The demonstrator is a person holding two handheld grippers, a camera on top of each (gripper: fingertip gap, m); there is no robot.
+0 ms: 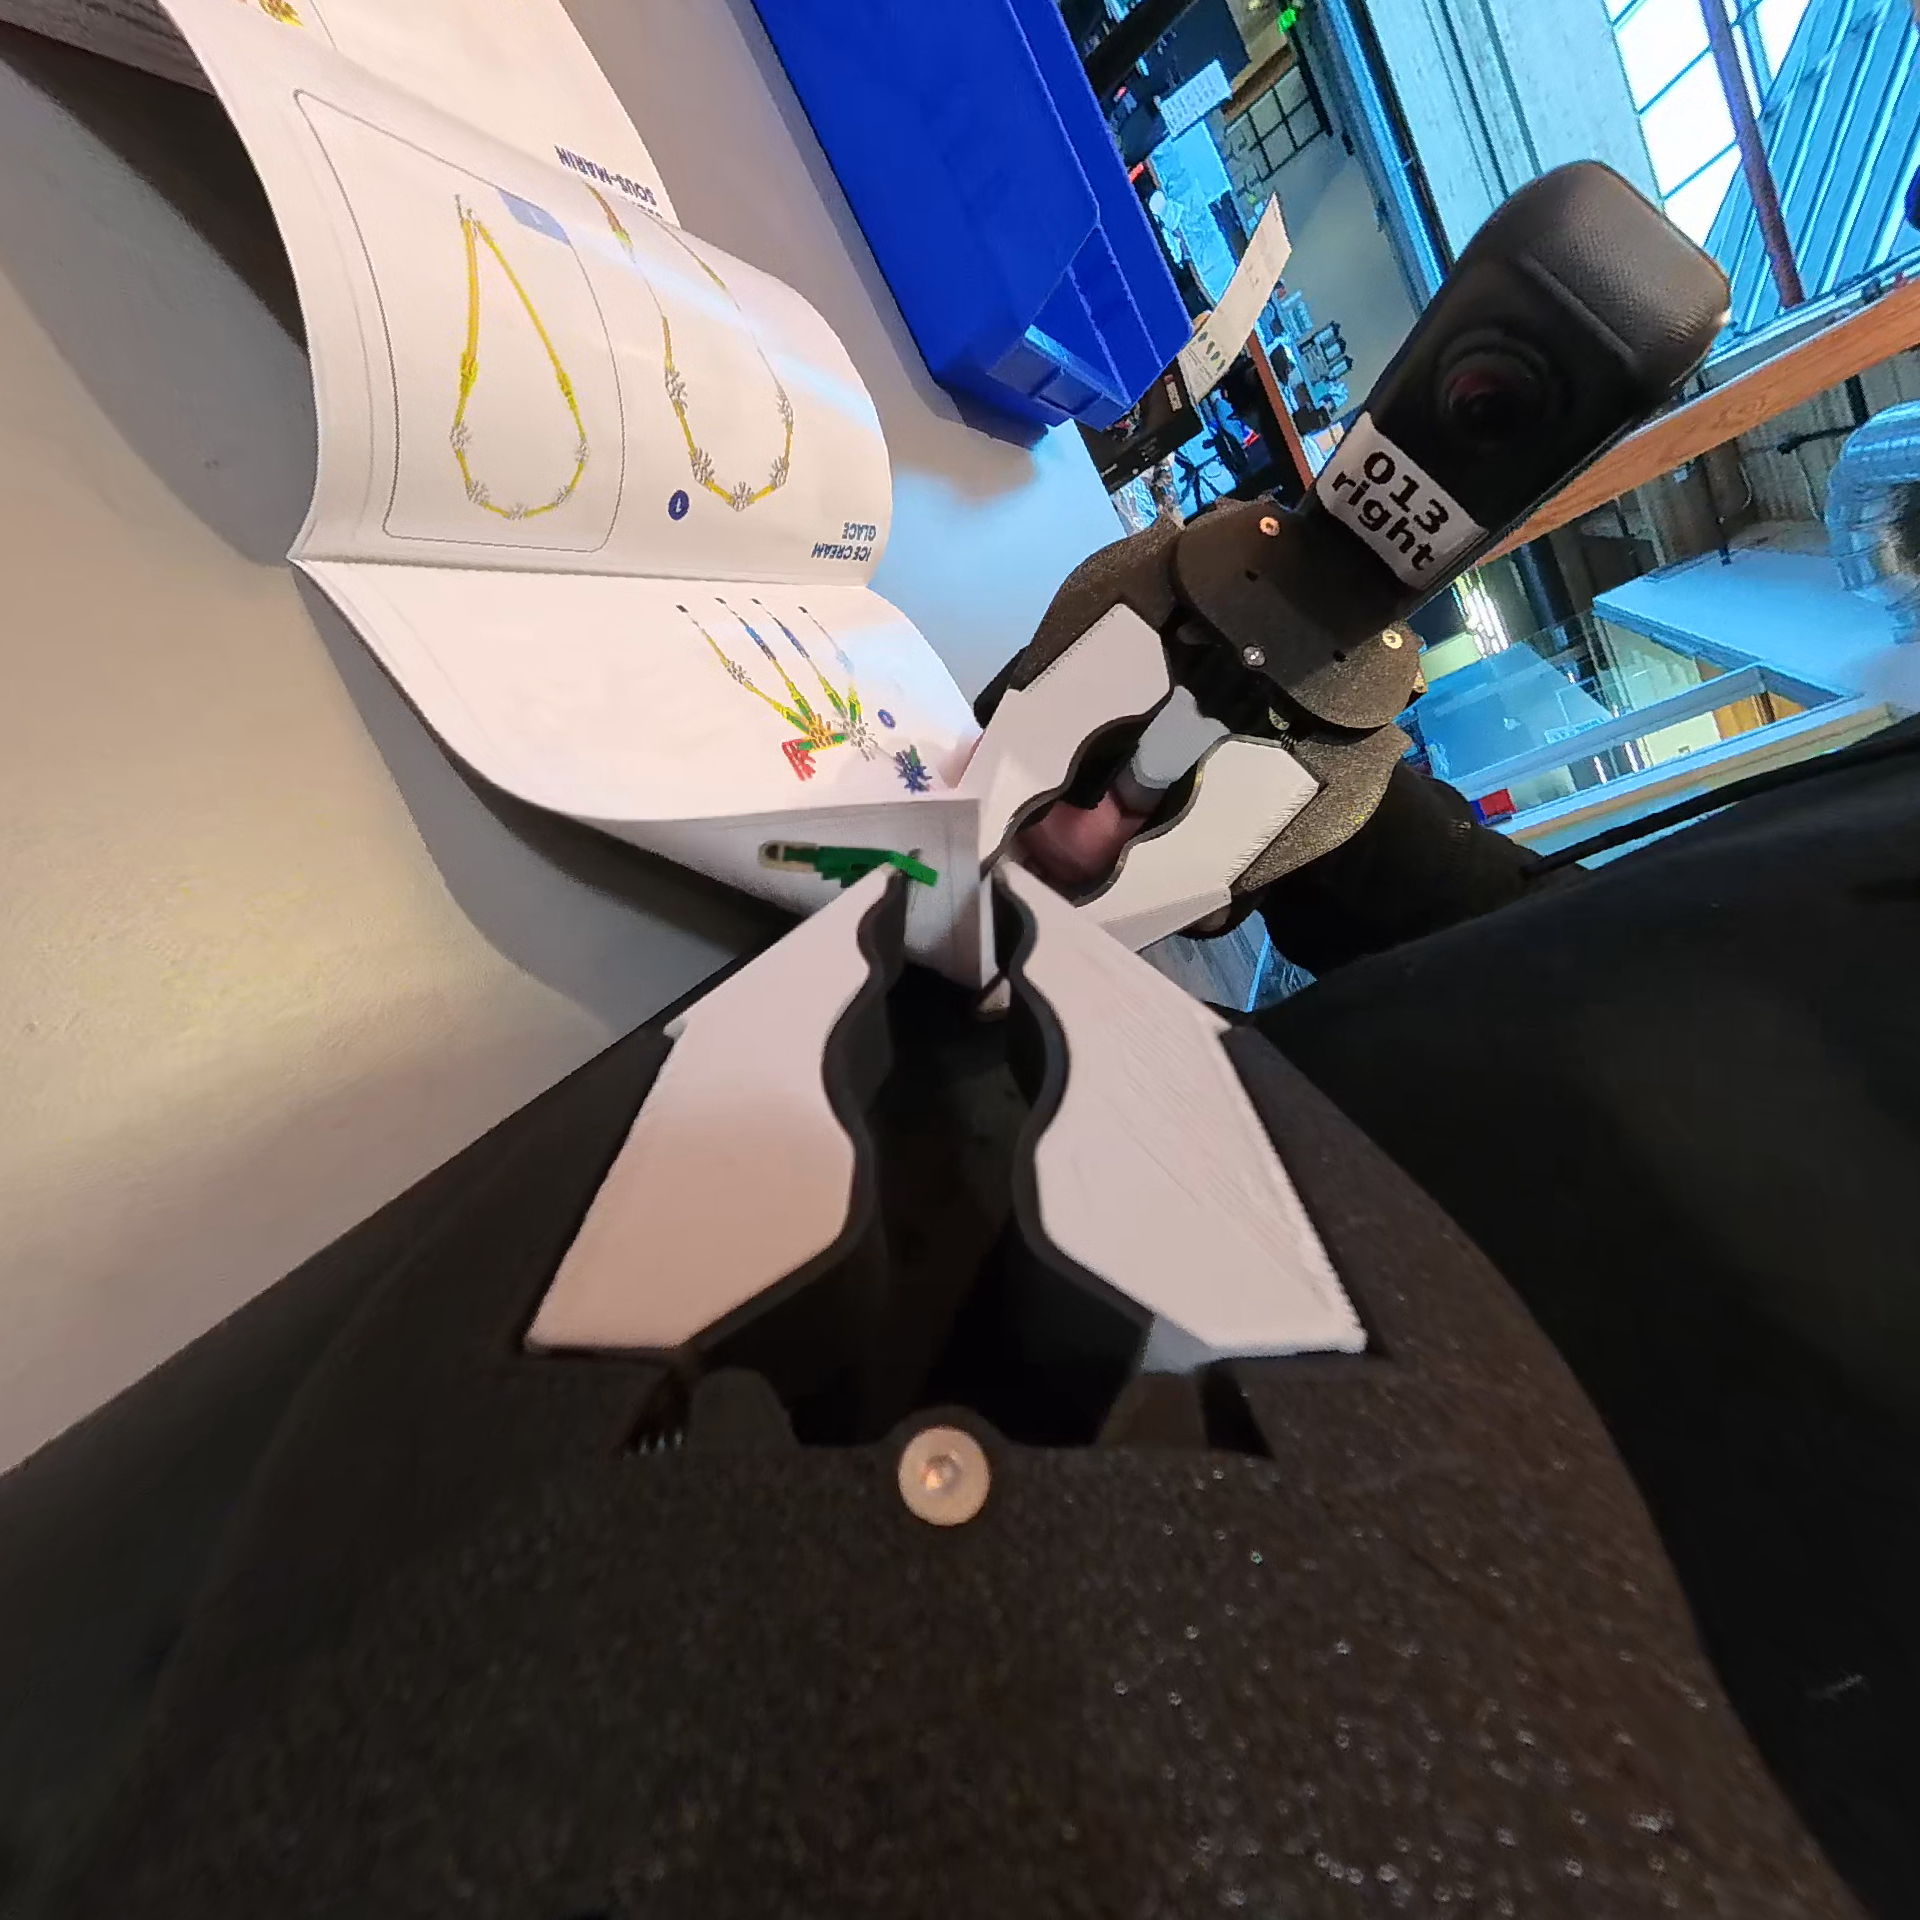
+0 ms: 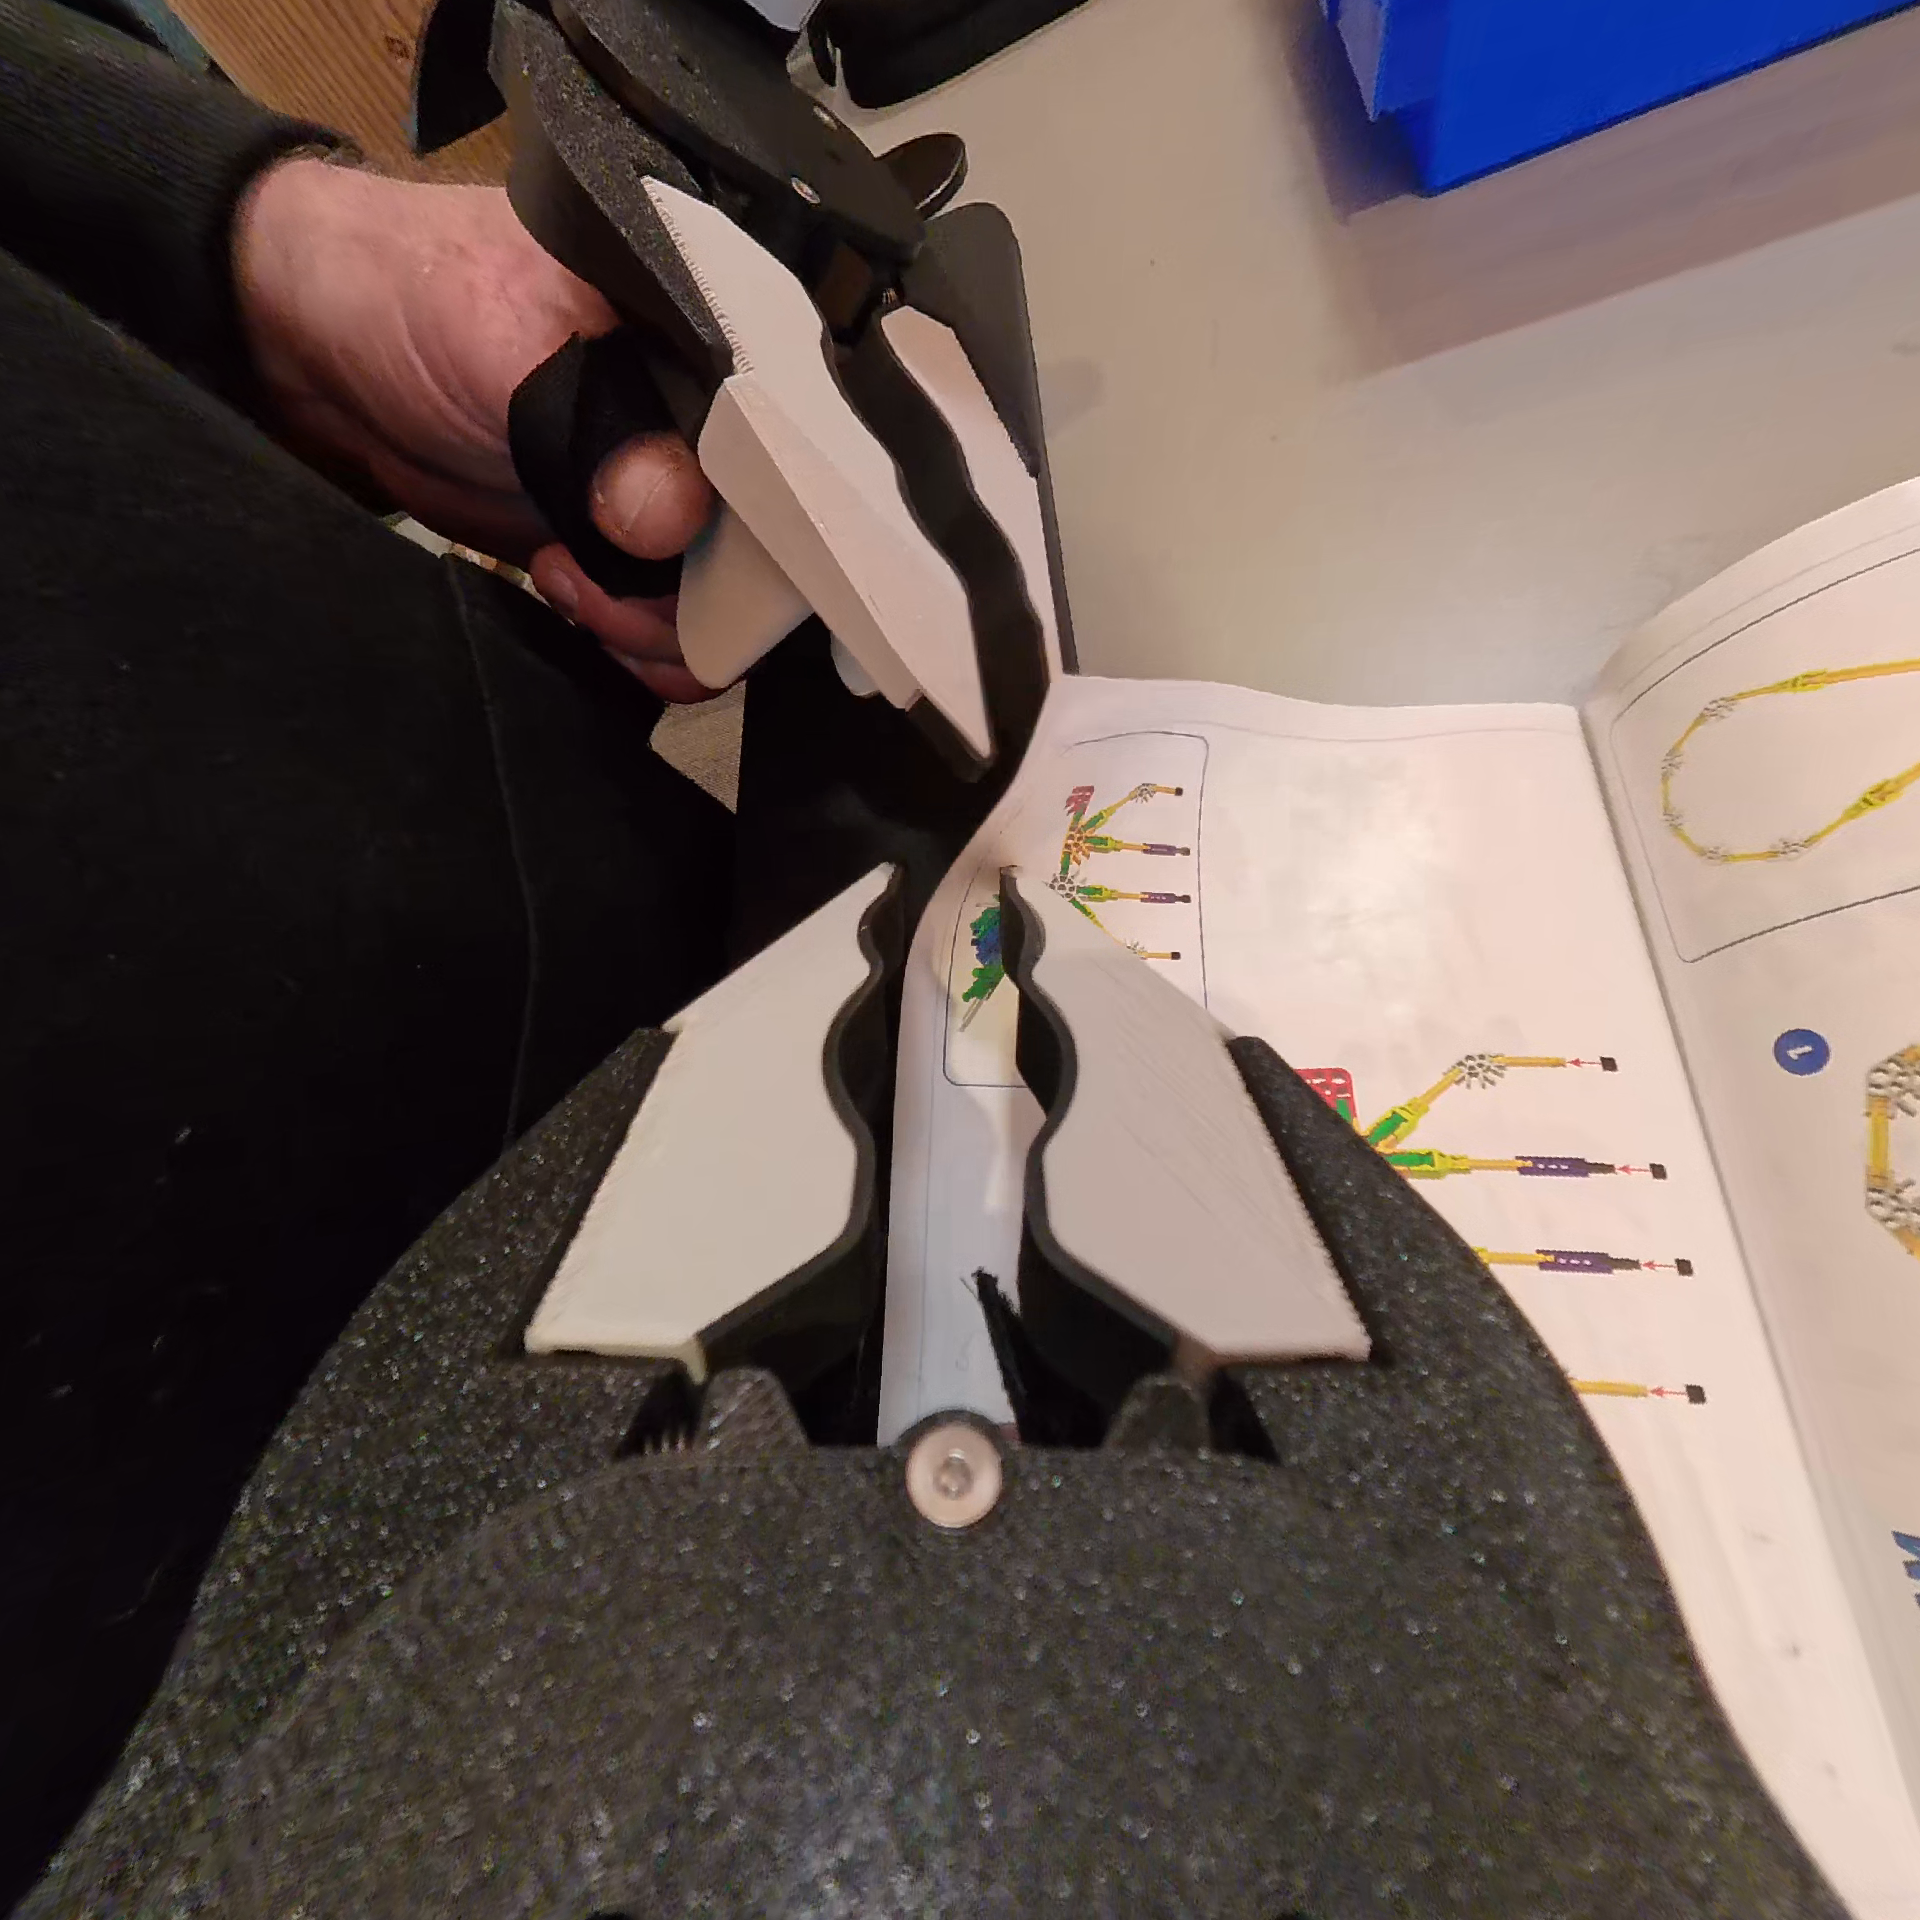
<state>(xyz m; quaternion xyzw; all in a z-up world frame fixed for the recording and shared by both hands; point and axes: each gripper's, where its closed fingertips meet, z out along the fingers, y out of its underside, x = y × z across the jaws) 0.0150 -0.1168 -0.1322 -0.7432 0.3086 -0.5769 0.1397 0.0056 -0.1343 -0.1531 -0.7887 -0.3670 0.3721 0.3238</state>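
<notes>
White table (image 2: 1299,468): both tongs pinch booklet (image 2: 1351,883) corner

We are listing: booklet (image 2: 1403,935), glossy white paper, printed in colour; left gripper (image 1: 943,883) and right gripper (image 2: 948,883), smooth white plastic fingers (image 2: 727,1164) set in grainy matt black bodies; bin (image 1: 966,197), smooth blue plastic; table (image 1: 156,883), matt, pale.

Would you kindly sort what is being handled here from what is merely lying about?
Being handled:
- booklet page, pinched by both
- left tongs
- right tongs

Lying about:
- blue bin
- table
</notes>
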